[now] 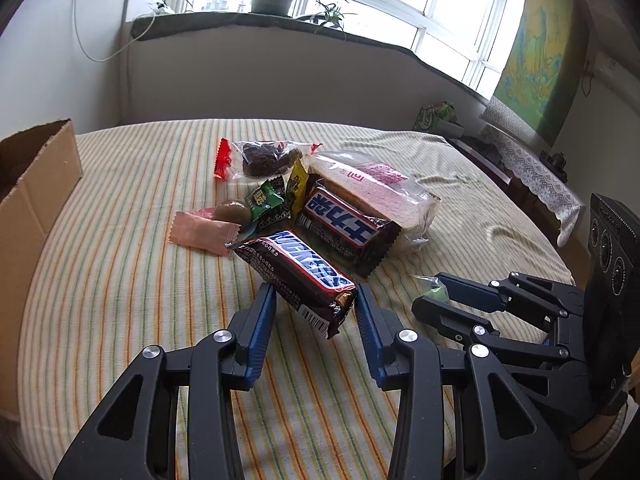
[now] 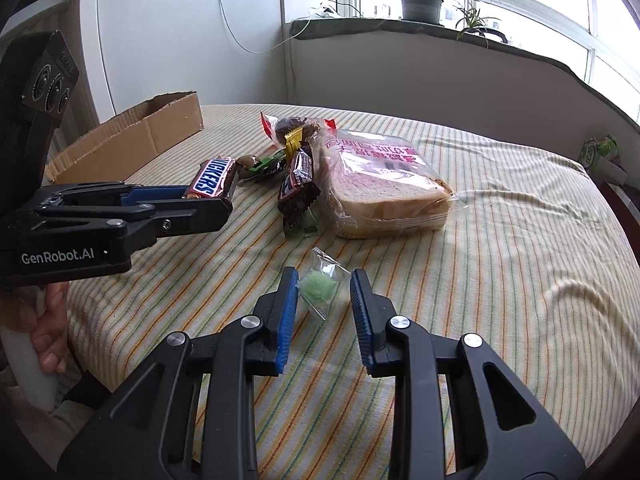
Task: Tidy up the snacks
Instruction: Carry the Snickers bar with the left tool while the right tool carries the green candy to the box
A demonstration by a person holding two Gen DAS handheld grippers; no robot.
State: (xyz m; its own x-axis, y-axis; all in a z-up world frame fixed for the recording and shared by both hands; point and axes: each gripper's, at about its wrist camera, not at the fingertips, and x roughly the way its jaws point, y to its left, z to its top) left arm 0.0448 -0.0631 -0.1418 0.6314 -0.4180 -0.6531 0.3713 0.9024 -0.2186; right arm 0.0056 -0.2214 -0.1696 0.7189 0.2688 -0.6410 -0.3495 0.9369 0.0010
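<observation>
Striped cloth [image 1: 120,280] covers the whole surface, with a window and potted plants behind it. I take the bread [image 1: 372,188] as landmark; it lies in its clear bag in the middle of the cloth.

Just beside the bread, on the side toward the box [image 1: 36,184], is the heap of snacks: a second bar [image 1: 344,224] leaning against the bread, then small green, yellow and pink packets, and a dark cake in clear wrap behind them. The box stands well apart from the bread, at the edge of the cloth, open on top.

The left gripper [image 1: 315,290] is clenched on the Snickers bar [image 1: 296,268], in front of the bread on the near side of the heap. Both blue pads press on the long sides near one end, so most of the bar sticks out forward. From the right wrist view the bar looks raised a little from the cloth, but I cannot be sure.

The right gripper [image 2: 324,274] is closed on the candy [image 2: 318,286], a green sweet in a small clear bag, on the near side of the bread and apart from it. Its pads seem to pinch the wrapper.

I judge the bar light and fairly stiff, with a glossy, slippery wrapper; held near the end it may swing, so a hold closer to the middle would be safer. The candy is very light and its film crumples, so it is better to pinch the sweet itself
</observation>
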